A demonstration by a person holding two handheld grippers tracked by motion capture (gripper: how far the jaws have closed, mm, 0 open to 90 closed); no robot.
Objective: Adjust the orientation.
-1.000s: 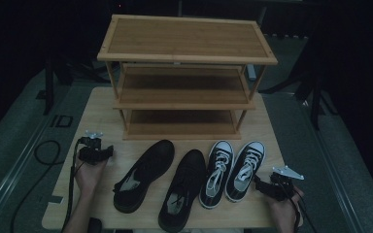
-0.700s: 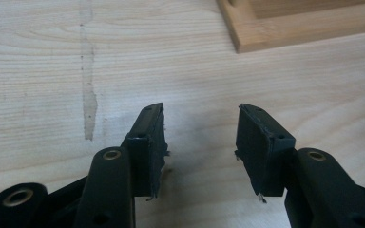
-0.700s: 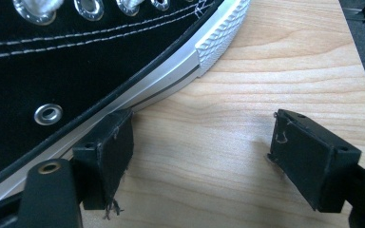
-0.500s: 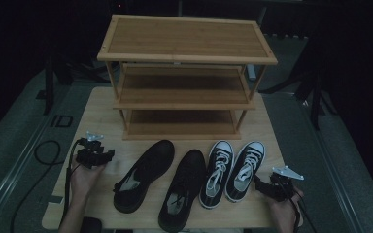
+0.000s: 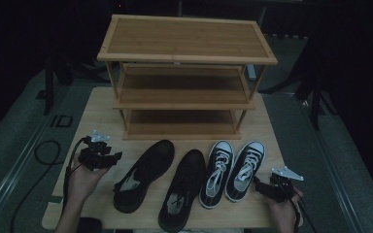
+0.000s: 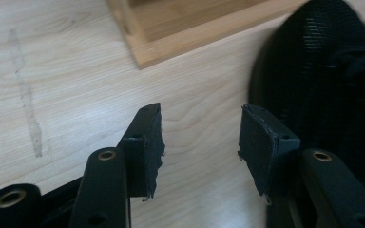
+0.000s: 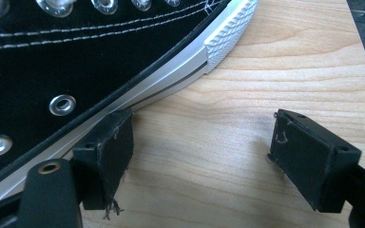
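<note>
We see a pale wooden bench (image 5: 102, 111) in a dark room, a three-tier bamboo rack (image 5: 184, 82) at its far side. Our left gripper (image 5: 108, 158) gapes empty just left of the black shoes (image 5: 143, 174); our right gripper (image 5: 264, 187), wide and empty, sits beside the sneakers (image 5: 233, 167).

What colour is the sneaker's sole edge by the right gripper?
White, on the sneaker; right gripper view.
</note>
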